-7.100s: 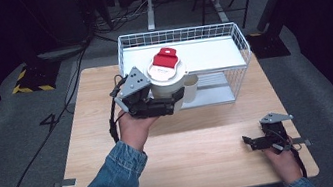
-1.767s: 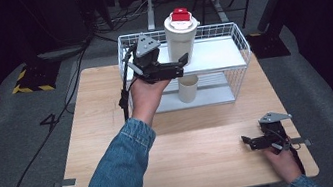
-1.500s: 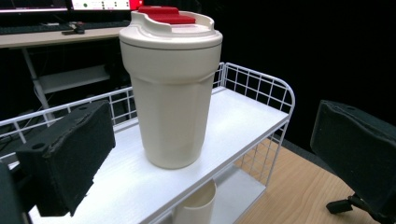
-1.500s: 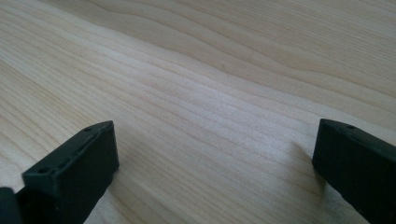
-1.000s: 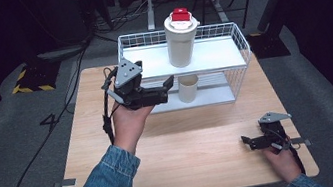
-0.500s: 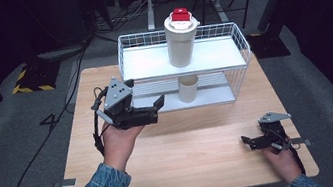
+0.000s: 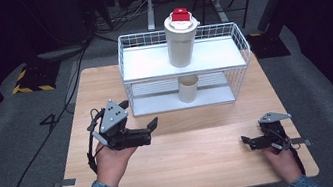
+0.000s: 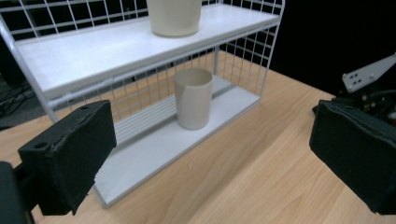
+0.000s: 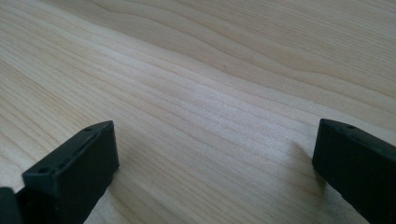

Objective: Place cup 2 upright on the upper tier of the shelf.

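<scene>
A: Where is the beige cup (image 7: pixel 187 89)?

B: Upright on the wire rack's (image 7: pixel 143 104) lower shelf, left hand-held gripper (image 7: pixel 145 127) spread wide, empty, well apart.

A: Advice?

B: Enter level beneath the upper shelf; right hand-held gripper (image 7: pixel 249 142), likewise spread, idles on the surface (image 7: pixel 206 168).

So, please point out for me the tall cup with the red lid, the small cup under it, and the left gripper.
tall cup (image 7: pixel 181 45), high view, middle of its side wall.
small cup (image 8: pixel 192 100), left gripper view, front of its wall.
left gripper (image 7: pixel 152 129), high view, between its open jaw tips.
</scene>
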{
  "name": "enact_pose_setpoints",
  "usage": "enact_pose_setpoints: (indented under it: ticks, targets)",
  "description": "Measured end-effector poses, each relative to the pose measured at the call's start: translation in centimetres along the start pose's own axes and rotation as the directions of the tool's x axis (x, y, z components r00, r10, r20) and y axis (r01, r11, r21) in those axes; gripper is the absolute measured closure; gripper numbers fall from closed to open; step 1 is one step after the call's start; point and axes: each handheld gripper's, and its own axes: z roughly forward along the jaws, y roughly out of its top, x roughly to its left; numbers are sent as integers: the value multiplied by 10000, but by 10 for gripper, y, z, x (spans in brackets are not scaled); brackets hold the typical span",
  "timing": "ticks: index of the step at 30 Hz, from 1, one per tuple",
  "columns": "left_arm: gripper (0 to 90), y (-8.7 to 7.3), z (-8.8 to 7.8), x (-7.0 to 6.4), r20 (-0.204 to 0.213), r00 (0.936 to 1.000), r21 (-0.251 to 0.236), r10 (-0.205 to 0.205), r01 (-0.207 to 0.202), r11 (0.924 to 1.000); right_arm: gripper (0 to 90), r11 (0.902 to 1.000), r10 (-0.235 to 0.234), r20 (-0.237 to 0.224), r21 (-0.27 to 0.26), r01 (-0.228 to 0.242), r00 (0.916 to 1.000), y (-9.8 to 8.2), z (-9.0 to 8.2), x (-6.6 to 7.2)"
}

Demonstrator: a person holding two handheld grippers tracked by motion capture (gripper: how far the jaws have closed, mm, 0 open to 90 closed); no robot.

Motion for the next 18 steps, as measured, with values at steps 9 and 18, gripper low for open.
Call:
enact_pose_setpoints:
  ticks: [9,18]
  targets:
    - [15,-35,-5,6,-343,9992,710,194,-170,9973,3,10000,-3,0,-2,3,10000,0,0,0]
    - [20,-74,-2,12,-395,9992,1443,47,10,9895,2,10000,-2,-4,-2,2,10000,0,0,0]
